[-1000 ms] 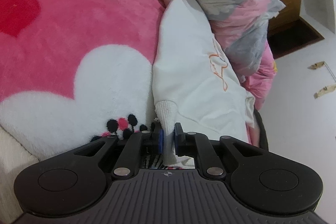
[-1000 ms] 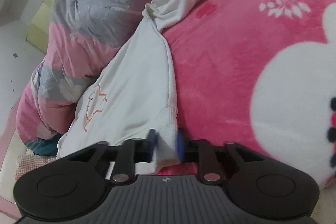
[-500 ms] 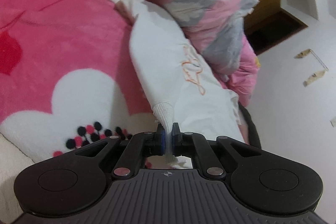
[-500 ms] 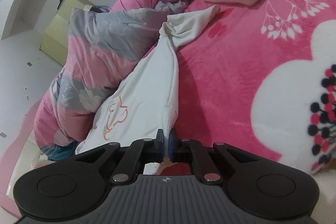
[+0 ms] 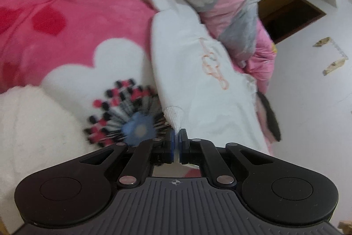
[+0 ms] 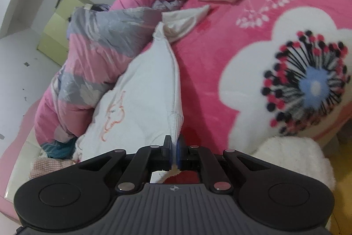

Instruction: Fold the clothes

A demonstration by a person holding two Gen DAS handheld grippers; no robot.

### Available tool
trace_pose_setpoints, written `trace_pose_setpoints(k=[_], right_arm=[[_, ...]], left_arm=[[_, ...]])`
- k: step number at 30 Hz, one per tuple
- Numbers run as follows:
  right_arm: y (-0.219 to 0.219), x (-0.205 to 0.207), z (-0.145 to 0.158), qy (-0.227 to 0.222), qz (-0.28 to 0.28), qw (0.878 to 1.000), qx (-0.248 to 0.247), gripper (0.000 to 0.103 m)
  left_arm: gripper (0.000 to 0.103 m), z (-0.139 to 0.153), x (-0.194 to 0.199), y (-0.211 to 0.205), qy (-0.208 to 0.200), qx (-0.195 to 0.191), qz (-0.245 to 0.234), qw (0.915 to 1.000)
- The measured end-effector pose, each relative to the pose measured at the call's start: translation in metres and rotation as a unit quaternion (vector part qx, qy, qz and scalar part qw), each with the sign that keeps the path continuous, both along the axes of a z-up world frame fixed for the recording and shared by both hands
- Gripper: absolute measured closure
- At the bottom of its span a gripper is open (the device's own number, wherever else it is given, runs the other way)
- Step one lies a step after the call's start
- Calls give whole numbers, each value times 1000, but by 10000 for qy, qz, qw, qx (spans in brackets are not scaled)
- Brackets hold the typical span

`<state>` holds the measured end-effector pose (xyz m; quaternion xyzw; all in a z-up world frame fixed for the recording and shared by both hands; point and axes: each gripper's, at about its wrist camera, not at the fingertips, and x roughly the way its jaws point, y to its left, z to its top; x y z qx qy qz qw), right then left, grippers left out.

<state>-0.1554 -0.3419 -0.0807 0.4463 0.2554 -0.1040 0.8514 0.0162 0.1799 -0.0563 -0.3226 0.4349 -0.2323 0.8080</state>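
Both hand-held grippers (image 5: 176, 142) (image 6: 174, 150) pinch white garment (image 5: 198, 80) cuffs.

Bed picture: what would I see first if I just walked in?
Probably the big white flower with its blue middle and red and black dots, on the pink blanket at the right. Next, the white garment stretched beside a pink and grey quilt, with the left gripper and right gripper each pinching a ribbed cuff.

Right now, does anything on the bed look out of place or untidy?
Yes. The white garment is not flat: it lies half up against the bunched pink and grey quilt, its far end crumpled. Both the left gripper and the right gripper pinch its ribbed edge.
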Motion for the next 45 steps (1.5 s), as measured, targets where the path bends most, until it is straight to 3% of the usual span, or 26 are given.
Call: trace_pose_setpoints(k=[5,10,16,18,20,22,25,33,36,39,40,45], right_arm=[[1,11,-14,330,110,9991,-245,98],[-6,-3,-9,451,-125,9978,-464,95],[3,1,14,110,118,9963,-847,94],[6,3,22,-12,214,9950,-973,91],[8,13,22,12,165,9943,-1058,78],[4,18,17,128,-11,9946,-1025,75],[-10,14,2,270,-174,9973,-657,72],[-21,5,-22,107,191,9994,266,71],[-16,9,-26,61,507,9978,421,71],[-7,15,-26,136,680,9973,247,90],[-4,17,-26,154,714,9972,178,96],[2,0,1,-253,592,9979,-38,98]], left_arm=[[101,-20,6,0,196,206,-21,9996],[99,-23,7,14,247,152,25,9996],[96,-9,10,33,76,178,239,9995],[93,-7,15,24,25,239,110,9997],[74,-7,20,13,11,287,-26,9996],[64,-11,22,4,34,335,-145,9993],[63,-18,22,-4,141,393,-251,9988],[64,-22,20,-22,191,555,-440,9973],[72,-23,18,-29,227,642,-448,9967],[96,-22,17,-35,233,816,-362,9957],[98,-22,16,-38,235,873,-333,9953],[100,1,3,-35,12,755,-275,9968]])
